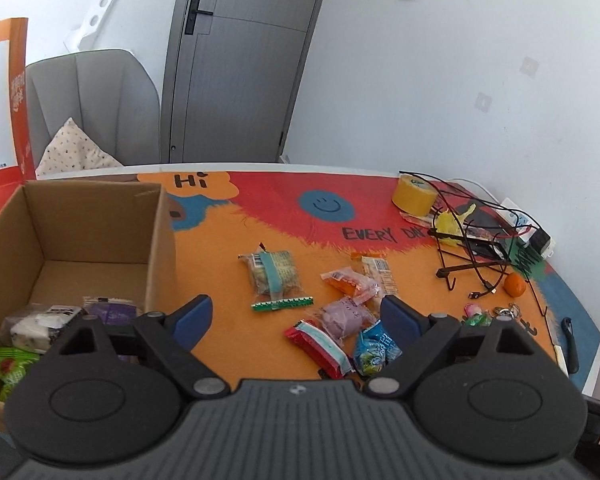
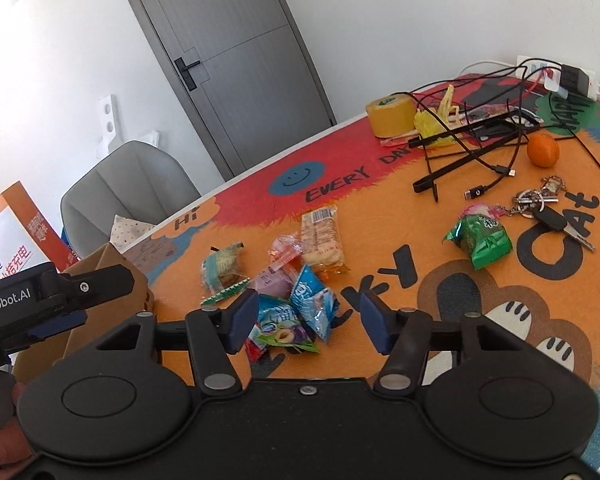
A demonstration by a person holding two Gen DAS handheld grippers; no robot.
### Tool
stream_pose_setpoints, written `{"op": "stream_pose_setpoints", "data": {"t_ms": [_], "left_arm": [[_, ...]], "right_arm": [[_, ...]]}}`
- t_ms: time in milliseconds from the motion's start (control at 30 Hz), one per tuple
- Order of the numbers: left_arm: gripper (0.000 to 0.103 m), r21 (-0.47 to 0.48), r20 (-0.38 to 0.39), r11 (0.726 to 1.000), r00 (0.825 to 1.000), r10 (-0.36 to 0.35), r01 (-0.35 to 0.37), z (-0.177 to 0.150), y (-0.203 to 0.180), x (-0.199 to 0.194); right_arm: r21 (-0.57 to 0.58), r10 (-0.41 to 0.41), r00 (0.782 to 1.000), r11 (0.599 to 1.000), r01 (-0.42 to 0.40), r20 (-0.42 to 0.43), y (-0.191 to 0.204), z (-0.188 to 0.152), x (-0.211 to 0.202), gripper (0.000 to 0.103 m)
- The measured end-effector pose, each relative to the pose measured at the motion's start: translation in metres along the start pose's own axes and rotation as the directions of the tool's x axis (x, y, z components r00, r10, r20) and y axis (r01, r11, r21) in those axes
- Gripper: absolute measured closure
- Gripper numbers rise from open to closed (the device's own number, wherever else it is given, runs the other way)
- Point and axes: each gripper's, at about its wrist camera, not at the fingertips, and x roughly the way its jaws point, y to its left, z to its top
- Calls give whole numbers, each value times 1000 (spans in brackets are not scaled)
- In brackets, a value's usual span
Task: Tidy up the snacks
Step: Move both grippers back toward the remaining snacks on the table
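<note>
The snacks lie in a small heap on the bright orange table mat, and a few are already inside the cardboard box, which sits at about nine o'clock from the heap. The right gripper hangs low over the near edge of the heap with its jaws partly spread and nothing pinched between them. Right in front of it, at twelve o'clock and very near, is a blue snack packet. The packet looks long from its top corner down to its bottom corner, running about eleven o'clock to five o'clock, so the jaws would squeeze it across its thin way. A second blue and green packet touches the left finger, so both packets could get caught at once. The left gripper has its jaws spread wide and holds nothing. From it, the red packet and the purple packet sit at about one o'clock, near its right finger. The right gripper looks nearer to the blue packet, so I think it should grab first. A green packet lies well apart at two o'clock.
</note>
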Motion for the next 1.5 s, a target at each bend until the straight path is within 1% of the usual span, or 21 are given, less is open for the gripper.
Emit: {"op": "stream_pose_setpoints", "data": {"t_ms": [100, 167, 267, 367, 767, 967, 1067, 1267, 1367, 1500], "left_arm": [[21, 9, -14, 1000, 1000, 4, -4, -2, -5, 9], [30, 10, -37, 1000, 999, 1, -1, -3, -8, 16], [41, 11, -70, 1000, 998, 1, 0, -6, -11, 28], [46, 5, -100, 1000, 995, 2, -1, -9, -12, 39], [48, 14, -181, 999, 983, 35, -33, -22, -20, 81], [48, 5, -199, 999, 979, 51, -52, -27, -19, 98], [48, 3, -195, 999, 979, 54, -54, -30, -19, 102], [47, 32, -179, 998, 982, 53, -48, -33, -18, 101], [48, 43, -180, 997, 982, 65, -58, -34, -16, 98], [48, 34, -180, 997, 981, 76, -71, -34, -8, 95]], "right_arm": [[11, 2, 1000, 1000, -2, -9, -6, 0, 6, 50], [21, 4, 1000, 1000, -4, -18, -9, 0, 10, 50], [28, 8, 1000, 1000, -7, -30, -12, -1, 18, 51], [32, 14, 999, 999, -13, -43, -14, -2, 26, 51], [51, 24, 997, 998, -20, -75, -29, -2, 48, 51], [38, 44, 995, 998, -41, -87, -29, -2, 53, 51], [20, 37, 996, 999, -35, -87, -28, -1, 58, 51], [16, 46, 995, 999, -45, -91, -25, 0, 63, 51], [10, 46, 994, 999, -45, -94, -22, 0, 67, 51], [-2, 50, 994, 999, -50, -95, -17, 1, 73, 51]]}}
